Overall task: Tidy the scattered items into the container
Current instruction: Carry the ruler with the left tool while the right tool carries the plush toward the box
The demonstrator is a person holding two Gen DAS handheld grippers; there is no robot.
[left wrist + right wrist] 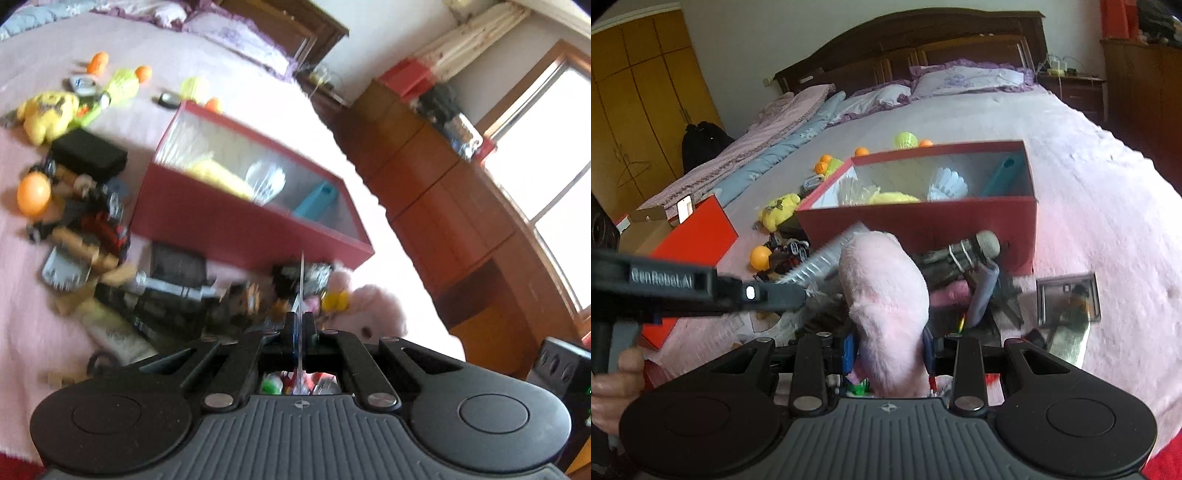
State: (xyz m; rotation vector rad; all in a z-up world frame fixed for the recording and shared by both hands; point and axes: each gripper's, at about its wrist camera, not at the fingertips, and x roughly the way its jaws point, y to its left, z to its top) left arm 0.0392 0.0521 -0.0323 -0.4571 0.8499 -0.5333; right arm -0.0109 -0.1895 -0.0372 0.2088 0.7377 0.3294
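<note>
My right claw (891, 354) was clamped on the pink plush toy (886, 288); the red box (923, 221) lay directly ahead. Left claw (301, 325) was together, pinching a thin clear sheet (302, 280).

A fluffy pink plush toy (886, 295) of long-piled cloth is seen, with a matt red cardboard box (923, 221) at its 12 o'clock. Fuzzy pink cloth covers the bed (1089, 184). The dark wooden headboard (923, 44) looks glossy.
</note>
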